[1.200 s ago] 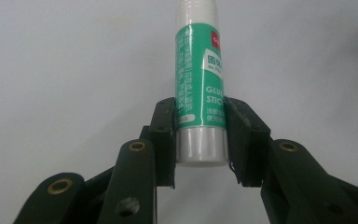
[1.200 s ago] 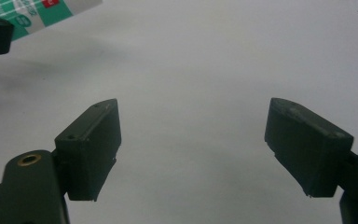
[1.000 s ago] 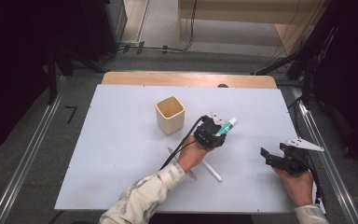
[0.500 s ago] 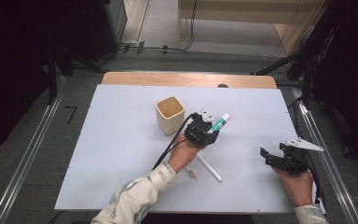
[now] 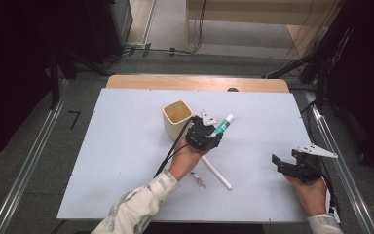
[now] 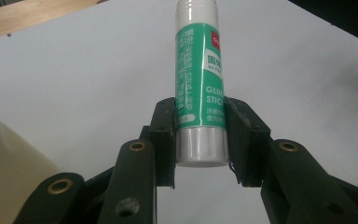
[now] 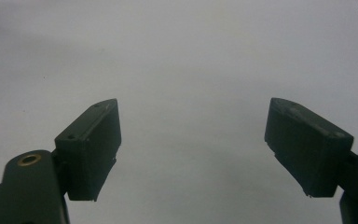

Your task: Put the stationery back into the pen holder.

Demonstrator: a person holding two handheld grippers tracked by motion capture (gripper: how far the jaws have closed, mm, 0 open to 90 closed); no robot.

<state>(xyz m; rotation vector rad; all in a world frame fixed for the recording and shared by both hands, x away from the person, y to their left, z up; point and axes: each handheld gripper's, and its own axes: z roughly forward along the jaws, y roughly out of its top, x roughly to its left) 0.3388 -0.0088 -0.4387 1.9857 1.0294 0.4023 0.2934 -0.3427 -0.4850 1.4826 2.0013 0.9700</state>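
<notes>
Counts: one glue stick [image 6: 200, 84], one beige cup [image 5: 177, 117], one white pen-like stick [image 5: 216, 172], one small thin item [image 5: 198, 179] lying beside the forearm, two grippers.
Glue stick: white tube with a green label; it is clamped between the pads of the left gripper [image 6: 199, 140], near its plain lower end, with most of the tube and its ridged white top reaching out past the jaw tips.
Glue stick's place: held above the white table [image 5: 117, 146], near the middle, in the high view pointing up and to the right, just right of the beige cup and not touching it.
Left gripper: jaws drawn in to the tube's width, one pad pressed flat on each side of it.
Left gripper's place: in the high view it sits just to the right of the cup, with the person's patterned sleeve [image 5: 136, 209] leading up to it from the bottom edge.
Right gripper [image 7: 191, 149]: jaws spread wide with bare table between them, holding nothing.
Right gripper's place: near the table's right edge in the high view [image 5: 297, 165], well apart from the glue stick.
White stick: lies flat on the table just below the left hand [image 5: 187, 158], slanting down to the right.
Small thin item: too small to identify.
</notes>
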